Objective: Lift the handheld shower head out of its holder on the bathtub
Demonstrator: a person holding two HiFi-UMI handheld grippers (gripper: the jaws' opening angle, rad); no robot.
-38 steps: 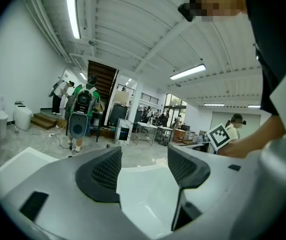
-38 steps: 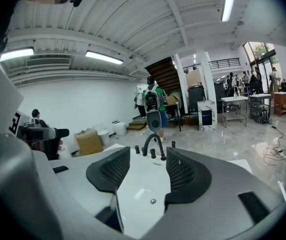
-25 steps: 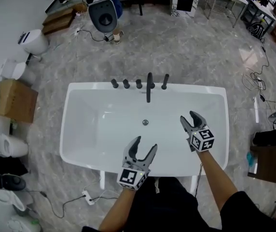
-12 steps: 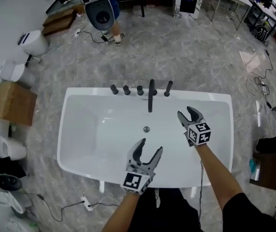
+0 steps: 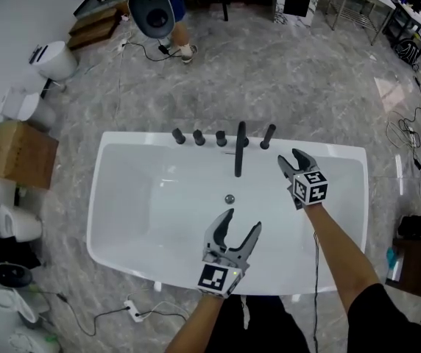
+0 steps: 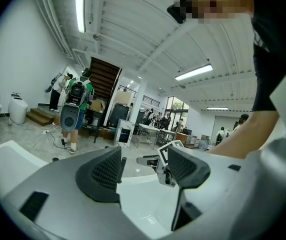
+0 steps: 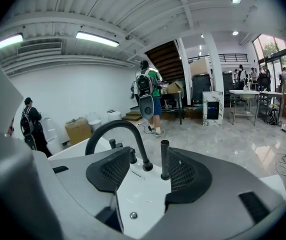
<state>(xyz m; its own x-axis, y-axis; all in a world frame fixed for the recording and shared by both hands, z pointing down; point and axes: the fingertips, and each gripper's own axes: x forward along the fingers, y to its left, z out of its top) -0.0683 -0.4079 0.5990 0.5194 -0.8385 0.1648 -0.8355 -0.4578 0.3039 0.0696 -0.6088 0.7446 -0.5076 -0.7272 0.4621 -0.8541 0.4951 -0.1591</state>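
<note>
The white bathtub carries a row of black fittings on its far rim. The handheld shower head is a slim black stick standing upright in its holder at the right end of that row, just right of the arched spout. My right gripper is open over the tub, close in front of the shower head and slightly to its right, not touching it. In the right gripper view the shower head stands beyond the open right gripper. My left gripper is open and empty near the tub's front rim.
Three black knobs stand left of the spout, and the drain lies in the tub floor. A cardboard box and white toilets are on the left. A person with a backpack walks behind; cables trail at right.
My right gripper has moved forward over the tub toward the far rim, ending close to the shower head. The left gripper edged forward and right. Both stay open.
</note>
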